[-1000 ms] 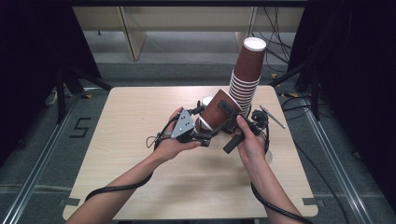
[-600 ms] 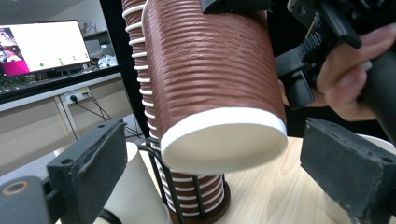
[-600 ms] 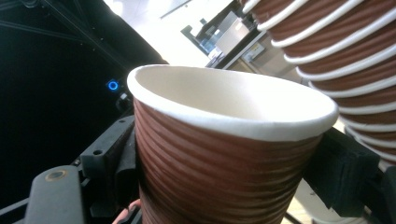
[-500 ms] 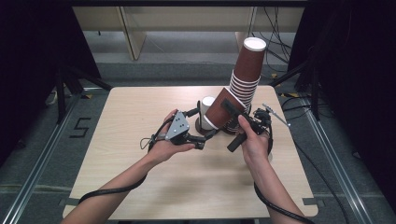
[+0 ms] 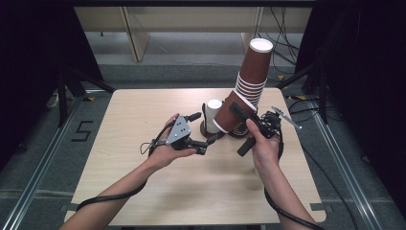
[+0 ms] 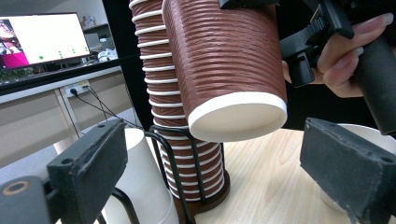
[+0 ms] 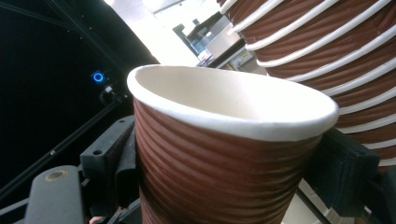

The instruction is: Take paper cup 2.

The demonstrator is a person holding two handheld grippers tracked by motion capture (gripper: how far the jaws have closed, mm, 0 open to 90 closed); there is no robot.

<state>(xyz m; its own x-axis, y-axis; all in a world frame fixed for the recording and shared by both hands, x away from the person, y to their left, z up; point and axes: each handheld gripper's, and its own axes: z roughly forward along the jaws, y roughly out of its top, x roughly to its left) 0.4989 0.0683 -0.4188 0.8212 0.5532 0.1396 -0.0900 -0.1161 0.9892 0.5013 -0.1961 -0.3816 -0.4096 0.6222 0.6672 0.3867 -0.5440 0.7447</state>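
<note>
left gripper (image 5: 211, 140) standing open, holding nothing, its jaws having just been opening – white cups (image 5: 212, 115) sitting just beyond it. right gripper (image 5: 238, 114) clamping tilted brown cup (image 5: 231, 112) – brown cup stack (image 5: 252, 79) rising just behind.

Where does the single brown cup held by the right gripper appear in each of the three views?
High view: the single brown cup lies tilted at centre, rim toward the left gripper, clamped by the right gripper.
Left gripper view: upper centre, white rim facing the camera.
Right gripper view: centre, between the black jaws.
Shared landmark: the tall stack of brown cups beside it.
</note>
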